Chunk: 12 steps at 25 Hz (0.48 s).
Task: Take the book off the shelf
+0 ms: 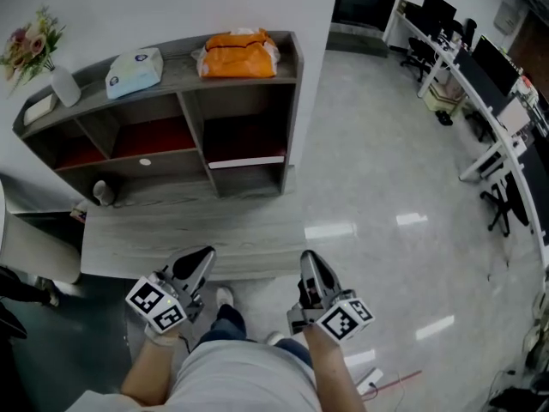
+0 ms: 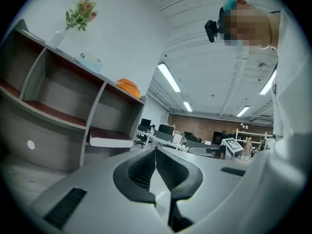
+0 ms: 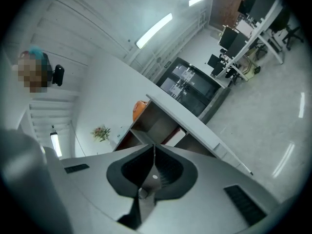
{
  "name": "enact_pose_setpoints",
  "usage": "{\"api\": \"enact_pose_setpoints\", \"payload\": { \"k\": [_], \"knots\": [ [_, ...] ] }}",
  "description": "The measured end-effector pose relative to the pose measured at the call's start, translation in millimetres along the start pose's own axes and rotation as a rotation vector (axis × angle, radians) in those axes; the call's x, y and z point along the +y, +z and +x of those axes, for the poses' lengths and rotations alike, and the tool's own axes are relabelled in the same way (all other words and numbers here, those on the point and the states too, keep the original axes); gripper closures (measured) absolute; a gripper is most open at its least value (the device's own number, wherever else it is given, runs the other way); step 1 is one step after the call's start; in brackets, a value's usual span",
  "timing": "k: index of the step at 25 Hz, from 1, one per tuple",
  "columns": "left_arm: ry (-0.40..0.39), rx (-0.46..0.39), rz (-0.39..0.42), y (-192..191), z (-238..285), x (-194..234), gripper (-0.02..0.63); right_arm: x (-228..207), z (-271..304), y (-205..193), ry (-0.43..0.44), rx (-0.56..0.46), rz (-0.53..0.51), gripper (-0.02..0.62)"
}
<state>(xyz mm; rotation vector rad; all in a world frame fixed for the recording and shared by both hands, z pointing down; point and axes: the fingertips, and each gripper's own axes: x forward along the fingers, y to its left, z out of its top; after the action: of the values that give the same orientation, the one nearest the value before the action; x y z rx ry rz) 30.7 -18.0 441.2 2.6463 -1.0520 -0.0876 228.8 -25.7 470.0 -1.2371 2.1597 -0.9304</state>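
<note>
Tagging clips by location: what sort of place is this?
Probably an open-plan office: long white desks carrying monitors, office chairs on a polished floor, and a wooden cubby shelf.

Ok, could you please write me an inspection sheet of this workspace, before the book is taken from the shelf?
Surface: grey wooden shelf against a white wall; glossy floor beside it.
Job's things: book lies flat in the right middle compartment, untouched.
Clutter: orange bag, light blue pack and flower vase on the shelf top.
Grippers: left gripper and right gripper both shut, empty, low near the person, apart from the shelf.
Cables: thin reddish cable on the floor.
Surroundings: desks with monitors at the right.
</note>
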Motion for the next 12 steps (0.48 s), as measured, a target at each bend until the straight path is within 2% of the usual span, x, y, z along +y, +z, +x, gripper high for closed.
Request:
{"api": "enact_pose_setpoints", "payload": {
  "k": [8, 12],
  "knots": [
    [-0.084, 0.017, -0.013, 29, 17, 87, 0.591, -10, 89, -6, -0.055, -0.073, 0.123, 0.575],
    [-0.101, 0.032, 0.005, 38, 13, 127, 0.591, -17, 134, -18, -0.069, -0.123, 0.226, 0.574]
  ]
}}
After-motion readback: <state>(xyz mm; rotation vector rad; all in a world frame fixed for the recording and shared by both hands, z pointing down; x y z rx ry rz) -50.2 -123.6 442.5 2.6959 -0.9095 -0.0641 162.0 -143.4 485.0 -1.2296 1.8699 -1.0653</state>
